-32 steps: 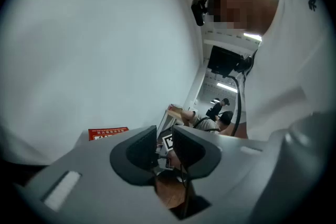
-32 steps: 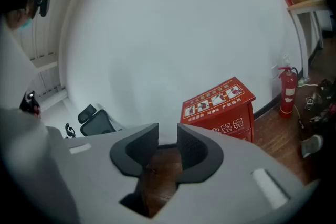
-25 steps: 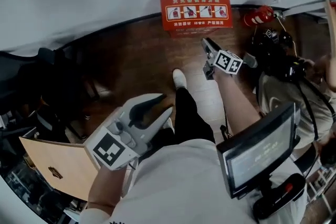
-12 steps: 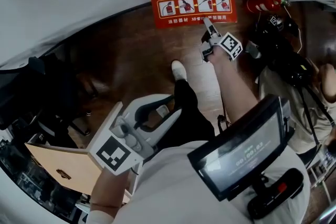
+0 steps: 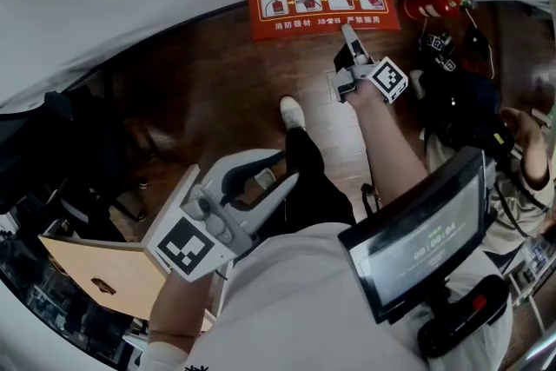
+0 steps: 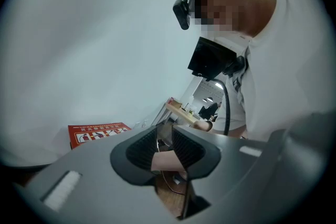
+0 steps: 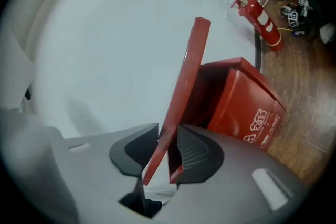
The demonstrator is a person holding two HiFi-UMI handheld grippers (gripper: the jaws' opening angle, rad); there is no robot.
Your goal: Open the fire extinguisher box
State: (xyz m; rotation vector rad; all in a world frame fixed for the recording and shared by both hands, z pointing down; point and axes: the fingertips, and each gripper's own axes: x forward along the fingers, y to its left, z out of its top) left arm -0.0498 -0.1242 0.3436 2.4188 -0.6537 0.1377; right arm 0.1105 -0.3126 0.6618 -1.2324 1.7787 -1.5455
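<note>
The red fire extinguisher box (image 7: 247,97) stands on the wood floor against the white wall. Its lid (image 7: 184,86) is lifted, hinged up at a steep angle. In the head view the lid (image 5: 321,3) shows its printed instruction panel. My right gripper (image 5: 349,32) reaches to the lid's front edge. The thin lid runs between this gripper's (image 7: 167,152) jaws, which are closing and pinch it. My left gripper (image 5: 282,168) hangs low near my body, open, with nothing between its (image 6: 164,147) jaws.
A red fire extinguisher (image 5: 434,3) lies on the floor right of the box, by the wall. Another person (image 5: 486,126) with cables and gear sits at the right. A screen (image 5: 426,239) hangs at my chest. A wooden board (image 5: 95,274) is at lower left.
My right gripper moved forward to the box lid's front edge. The lid now faces the head camera more squarely. The left gripper barely moved.
</note>
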